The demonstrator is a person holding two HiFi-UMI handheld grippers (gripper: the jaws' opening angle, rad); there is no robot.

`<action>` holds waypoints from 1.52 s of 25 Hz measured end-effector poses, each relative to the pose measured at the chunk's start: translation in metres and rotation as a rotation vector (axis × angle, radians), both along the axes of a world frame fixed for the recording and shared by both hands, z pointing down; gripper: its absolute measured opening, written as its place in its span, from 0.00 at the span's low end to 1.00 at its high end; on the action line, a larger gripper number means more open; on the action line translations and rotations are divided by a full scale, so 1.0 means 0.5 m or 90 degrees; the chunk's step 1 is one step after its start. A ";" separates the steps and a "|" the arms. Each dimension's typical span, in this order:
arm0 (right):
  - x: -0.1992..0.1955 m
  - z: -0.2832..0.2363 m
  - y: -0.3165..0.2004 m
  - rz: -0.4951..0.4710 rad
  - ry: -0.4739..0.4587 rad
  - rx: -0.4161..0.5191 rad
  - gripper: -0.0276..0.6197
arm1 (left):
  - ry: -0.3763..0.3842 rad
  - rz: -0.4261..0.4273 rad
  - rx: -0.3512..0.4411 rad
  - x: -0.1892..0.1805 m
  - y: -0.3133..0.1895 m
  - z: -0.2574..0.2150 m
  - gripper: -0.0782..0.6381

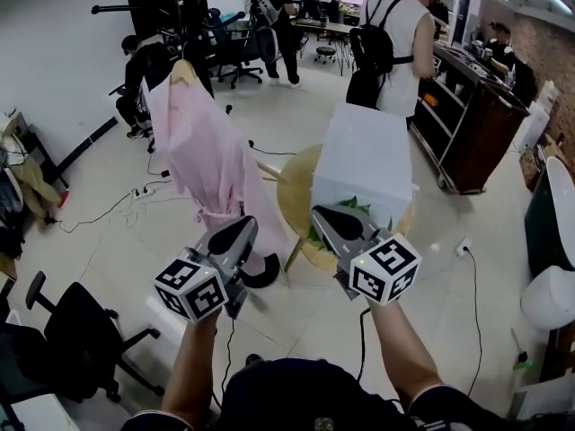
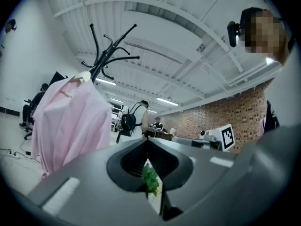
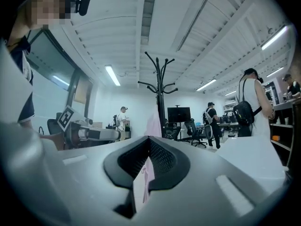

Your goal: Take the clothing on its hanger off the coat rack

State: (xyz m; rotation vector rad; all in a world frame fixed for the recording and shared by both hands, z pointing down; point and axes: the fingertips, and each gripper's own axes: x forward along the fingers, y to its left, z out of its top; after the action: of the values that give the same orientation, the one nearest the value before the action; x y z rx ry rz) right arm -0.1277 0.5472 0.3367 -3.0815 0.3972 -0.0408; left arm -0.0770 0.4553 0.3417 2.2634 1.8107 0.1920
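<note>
A pink garment (image 1: 202, 151) hangs on a wooden hanger (image 1: 182, 72) from a black coat rack (image 1: 184, 7) ahead and to my left. In the left gripper view the garment (image 2: 70, 121) fills the left side, below the rack's hooks (image 2: 110, 51). The right gripper view shows the rack (image 3: 160, 84) straight ahead, farther off, with the garment (image 3: 154, 124) edge-on. My left gripper (image 1: 244, 227) is shut and empty, just short of the garment's lower hem. Beside it my right gripper (image 1: 323, 214) is also shut, holding nothing.
A round wooden table (image 1: 296, 196) with a white box (image 1: 367, 164) and a green plant stands right of the rack. The rack's black base (image 1: 260, 272) sits on the floor. An office chair (image 1: 81, 339) is low left. Cables cross the floor. People stand near a dark counter (image 1: 476, 124).
</note>
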 end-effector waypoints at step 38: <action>0.362 -0.150 -0.207 -0.031 0.021 -0.111 0.05 | 0.052 -0.095 0.010 0.270 -0.267 -0.041 0.13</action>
State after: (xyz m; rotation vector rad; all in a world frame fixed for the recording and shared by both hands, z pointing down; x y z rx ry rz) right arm 0.0532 0.4439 0.2619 -3.2472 0.4966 -0.0283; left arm 0.0581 0.3219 0.3211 2.4395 1.6736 0.0888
